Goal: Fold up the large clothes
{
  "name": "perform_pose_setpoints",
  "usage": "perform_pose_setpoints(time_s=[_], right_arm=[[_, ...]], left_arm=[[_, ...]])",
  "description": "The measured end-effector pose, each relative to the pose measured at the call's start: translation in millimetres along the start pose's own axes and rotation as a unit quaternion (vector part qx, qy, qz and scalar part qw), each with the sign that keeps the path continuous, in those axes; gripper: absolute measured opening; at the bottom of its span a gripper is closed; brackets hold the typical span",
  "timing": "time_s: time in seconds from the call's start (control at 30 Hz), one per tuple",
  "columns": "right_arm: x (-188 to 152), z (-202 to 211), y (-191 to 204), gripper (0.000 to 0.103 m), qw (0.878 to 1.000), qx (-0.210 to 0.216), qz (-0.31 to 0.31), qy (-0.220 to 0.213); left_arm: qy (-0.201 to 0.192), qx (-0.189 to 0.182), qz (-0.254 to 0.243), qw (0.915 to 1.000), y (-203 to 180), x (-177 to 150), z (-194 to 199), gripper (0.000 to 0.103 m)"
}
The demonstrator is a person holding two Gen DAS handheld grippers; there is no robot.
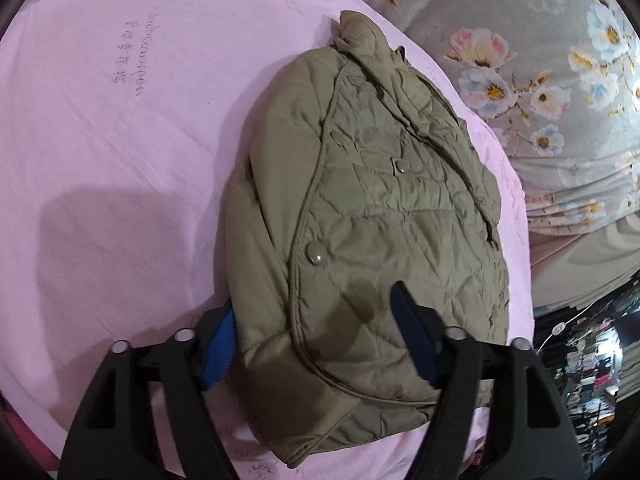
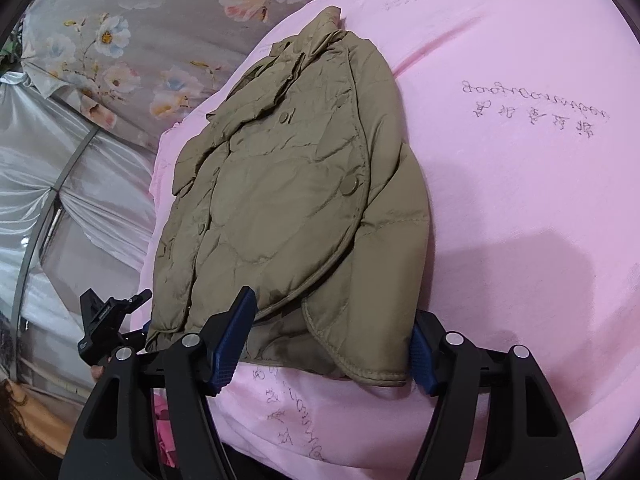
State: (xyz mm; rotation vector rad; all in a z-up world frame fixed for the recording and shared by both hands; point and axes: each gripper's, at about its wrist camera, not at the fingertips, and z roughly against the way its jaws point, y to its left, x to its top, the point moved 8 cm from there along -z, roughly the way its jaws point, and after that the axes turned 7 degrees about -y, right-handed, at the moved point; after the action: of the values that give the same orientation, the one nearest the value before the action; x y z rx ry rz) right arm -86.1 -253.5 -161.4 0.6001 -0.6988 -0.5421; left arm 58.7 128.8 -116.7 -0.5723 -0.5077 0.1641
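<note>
While the olive quilted jacket (image 1: pixel 360 216) lies folded on the pink sheet (image 1: pixel 120 140), both tools sit at its near hem with jaws spread wide. The left gripper (image 1: pixel 316 344) straddles that hem, one blue pad beside the jacket's edge and the other resting over the fabric (neither pinching it). The right gripper (image 2: pixel 332 344) brackets the rounded front flap likewise, released. Beyond the jacket's collar lies a grey floral cloth (image 1: pixel 540 40).
</note>
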Motion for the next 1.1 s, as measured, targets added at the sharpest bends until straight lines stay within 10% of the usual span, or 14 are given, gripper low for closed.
perform_pose_setpoints(time_s=[0.07,0.17,0.5,0.77,1.1], right_arm=[[2,-3,-1,0.018,1.000,0.012,-0.014,0.004],[5,8,9,0.011,1.000,0.017,0.007,-0.017],[14,124,81,0.007,0.984,0.079,0.139,-0.077],[72,200,159,0.007,0.947,0.139,0.201,-0.208],[160,60,142,0.007,0.970,0.040,0.144,-0.189]], left_arm=[[0.002,0.012,-0.006,0.9999,-1,-3,-1,0.029],[-0.003,-0.006,0.004,1.0000,-5,-1,9,0.010],[-0.068,-0.054,-0.067,0.9940,-62,3,129,0.005],[-0.203,-0.097,-0.120,0.9669,-118,44,234,0.006],[-0.174,0.047,-0.142,0.9733,-100,119,94,0.009]])
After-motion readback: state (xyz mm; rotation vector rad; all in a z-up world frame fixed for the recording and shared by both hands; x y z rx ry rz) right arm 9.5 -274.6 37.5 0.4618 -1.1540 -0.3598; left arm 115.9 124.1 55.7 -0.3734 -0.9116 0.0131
